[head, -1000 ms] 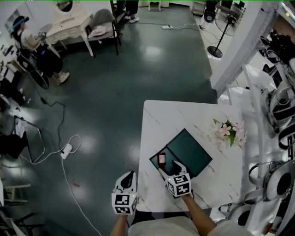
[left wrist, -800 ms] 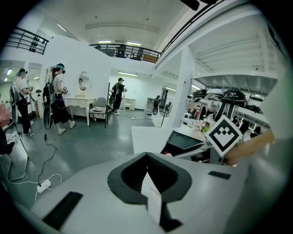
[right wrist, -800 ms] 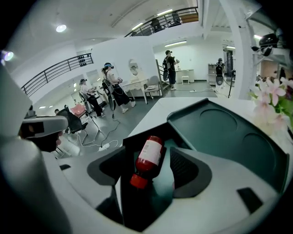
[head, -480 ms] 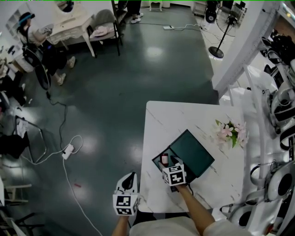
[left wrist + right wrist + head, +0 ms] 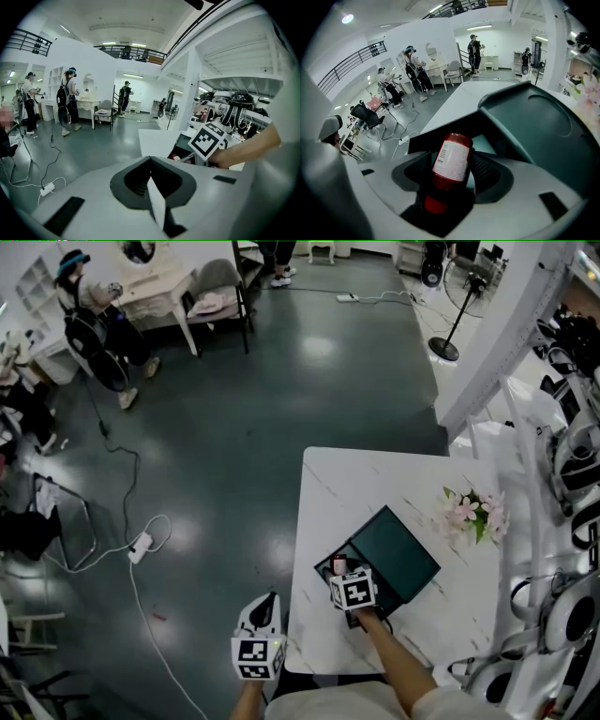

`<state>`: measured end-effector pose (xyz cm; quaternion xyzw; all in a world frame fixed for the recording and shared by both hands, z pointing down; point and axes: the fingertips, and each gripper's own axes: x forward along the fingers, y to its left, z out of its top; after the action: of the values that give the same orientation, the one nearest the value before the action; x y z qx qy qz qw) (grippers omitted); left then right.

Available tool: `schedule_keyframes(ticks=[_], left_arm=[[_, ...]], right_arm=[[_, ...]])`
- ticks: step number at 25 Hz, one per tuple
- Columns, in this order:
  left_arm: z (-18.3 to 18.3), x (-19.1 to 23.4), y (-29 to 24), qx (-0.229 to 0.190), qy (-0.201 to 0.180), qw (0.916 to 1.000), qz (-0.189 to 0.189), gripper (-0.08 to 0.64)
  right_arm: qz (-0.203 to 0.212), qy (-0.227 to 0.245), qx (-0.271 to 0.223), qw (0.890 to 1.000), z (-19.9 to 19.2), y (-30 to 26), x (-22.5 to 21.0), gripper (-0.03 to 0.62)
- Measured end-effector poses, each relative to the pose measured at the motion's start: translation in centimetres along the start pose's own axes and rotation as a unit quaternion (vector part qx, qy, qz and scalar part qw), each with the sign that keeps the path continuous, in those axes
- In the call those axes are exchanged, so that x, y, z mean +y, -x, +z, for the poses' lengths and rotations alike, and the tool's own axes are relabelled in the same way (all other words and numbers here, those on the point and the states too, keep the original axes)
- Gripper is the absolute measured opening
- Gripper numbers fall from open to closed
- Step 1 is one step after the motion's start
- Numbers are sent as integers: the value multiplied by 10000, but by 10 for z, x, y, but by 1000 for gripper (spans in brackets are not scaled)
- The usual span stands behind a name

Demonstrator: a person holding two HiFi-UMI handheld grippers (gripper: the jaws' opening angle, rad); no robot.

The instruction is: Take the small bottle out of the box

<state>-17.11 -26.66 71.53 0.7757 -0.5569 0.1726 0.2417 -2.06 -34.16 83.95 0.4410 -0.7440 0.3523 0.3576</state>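
On white marble table [image 5: 375,479], pink flowers [image 5: 472,512] near the right edge. On dark floor [image 5: 281,409], white power strip [image 5: 140,547]; farther off, 1 chair [image 5: 217,287] beside a dressing table [image 5: 157,284].

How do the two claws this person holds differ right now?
The right claw reaches into the box and has just been closing on the bottle; the left claw is shut and empty. The right claw is over the table; the left claw hangs beside it. Both carry a marker cube.
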Motion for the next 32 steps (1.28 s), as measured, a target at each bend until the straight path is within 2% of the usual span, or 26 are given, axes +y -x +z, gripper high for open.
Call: schedule_keyframes(ticks=[8, 14, 18, 32], left_arm=[[3, 0, 2, -56, 59, 10000, 27, 18], [9, 1, 5, -80, 42, 10000, 38, 18], [11, 2, 6, -83, 12, 10000, 37, 18], [26, -14, 6, -234, -119, 9996, -96, 18]], right_arm=[[97, -379, 126, 9992, 2, 0, -2, 256], [140, -234, 78, 9996, 2, 3, -1, 242], [133, -88, -133, 9998, 5, 12, -1, 242], [262, -31, -1054, 9941, 16, 81, -4, 241]])
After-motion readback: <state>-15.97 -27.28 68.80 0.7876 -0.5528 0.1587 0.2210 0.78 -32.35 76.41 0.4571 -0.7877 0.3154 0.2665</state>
